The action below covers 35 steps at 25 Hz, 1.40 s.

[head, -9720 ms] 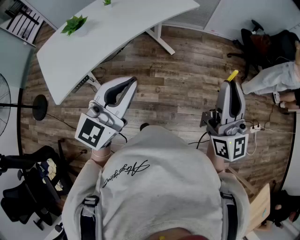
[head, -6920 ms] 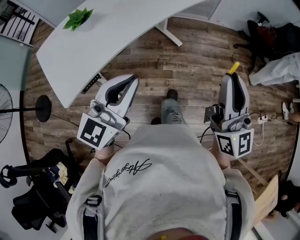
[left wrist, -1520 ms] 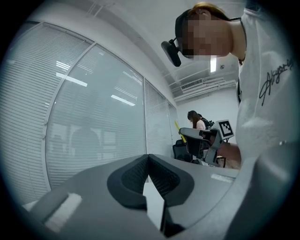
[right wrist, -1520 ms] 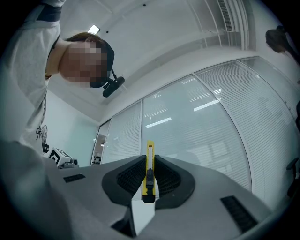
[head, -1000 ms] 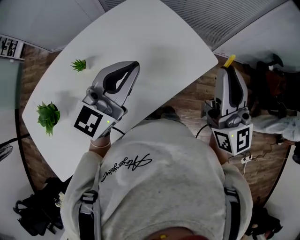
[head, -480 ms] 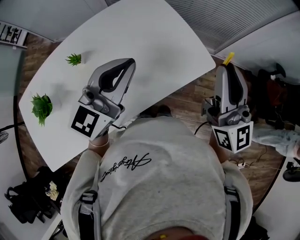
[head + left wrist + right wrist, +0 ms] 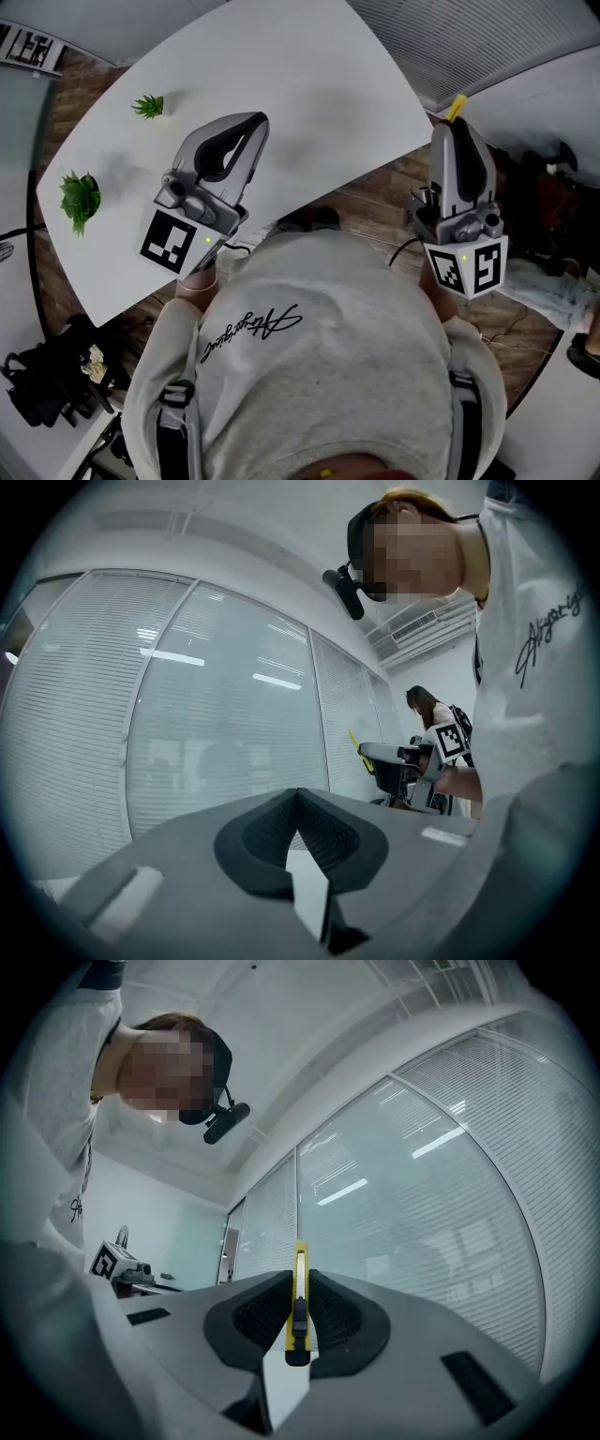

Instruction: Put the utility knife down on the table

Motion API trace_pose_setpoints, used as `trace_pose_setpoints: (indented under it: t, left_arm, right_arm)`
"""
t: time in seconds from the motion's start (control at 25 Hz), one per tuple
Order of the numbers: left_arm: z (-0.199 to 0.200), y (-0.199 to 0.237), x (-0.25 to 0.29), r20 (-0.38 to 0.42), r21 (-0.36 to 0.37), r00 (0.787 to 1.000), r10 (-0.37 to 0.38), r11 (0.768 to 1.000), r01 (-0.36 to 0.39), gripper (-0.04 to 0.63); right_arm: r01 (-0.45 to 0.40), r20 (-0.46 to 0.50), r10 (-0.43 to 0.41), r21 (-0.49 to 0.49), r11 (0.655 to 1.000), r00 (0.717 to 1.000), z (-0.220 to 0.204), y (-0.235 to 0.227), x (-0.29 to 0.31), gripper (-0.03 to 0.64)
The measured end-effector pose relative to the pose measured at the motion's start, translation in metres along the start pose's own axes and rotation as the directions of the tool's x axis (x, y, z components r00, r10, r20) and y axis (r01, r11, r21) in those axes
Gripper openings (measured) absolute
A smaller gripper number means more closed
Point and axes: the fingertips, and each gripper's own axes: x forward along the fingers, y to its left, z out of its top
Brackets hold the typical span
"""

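One utility knife (image 7: 298, 1337) in right claw (image 7: 299, 1275), table (image 7: 309, 84) overhead only

Wore pale grey sweatshirt (image 7: 328, 384) with black script (image 7: 251, 333), dark straps (image 7: 178, 417) at lower corners; had grey left gripper (image 7: 258, 120) and right gripper (image 7: 457, 127), black-and-white marker cubes (image 7: 173, 246).

Smooth yellow plastic shows on the utility knife (image 7: 298, 1309), set against the right gripper (image 7: 298, 1277)'s matt black, finely ribbed pads (image 7: 258, 1314); its shell is smooth grey plastic. In the head view, the table (image 7: 309, 66) at eleven o'clock is smooth matt white, and the floor (image 7: 375, 202) at two o'clock is grained wood.
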Motion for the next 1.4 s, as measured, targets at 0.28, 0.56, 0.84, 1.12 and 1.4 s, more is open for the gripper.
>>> trace_pose_setpoints:
  t: [0.28, 0.56, 0.84, 1.12, 1.4]
  left_arm:
    - [-0.002, 0.001, -0.002, -0.004, -0.002, 1.0, 0.014, 1.0, -0.014, -0.011]
    - [-0.003, 0.001, -0.007, -0.011, -0.003, 0.999, 0.036, 0.999, -0.036, -0.011]
    - [-0.004, 0.002, -0.014, -0.02, -0.002, 0.999, 0.05, 0.999, -0.051, -0.011]
    - [-0.005, 0.005, -0.021, -0.02, -0.002, 0.998, 0.058, 0.998, -0.058, -0.011]
    - [-0.006, 0.008, -0.026, -0.032, 0.0, 0.996, 0.083, 0.997, -0.083, -0.011]
  right_arm:
    - [-0.012, -0.041, 0.012, -0.004, 1.0, 0.999, -0.013, -0.003, 0.008, 0.054]
    - [-0.02, -0.082, 0.02, -0.008, 1.0, 0.996, -0.026, -0.004, 0.011, 0.054]
    - [-0.021, -0.124, 0.021, -0.005, 1.0, 0.992, -0.041, -0.004, 0.016, 0.054]
    - [-0.027, -0.161, 0.028, 0.004, 1.0, 0.987, -0.06, -0.002, 0.022, 0.054]
    - [-0.034, -0.195, 0.035, 0.011, 0.999, 0.98, -0.076, 0.0, 0.025, 0.054]
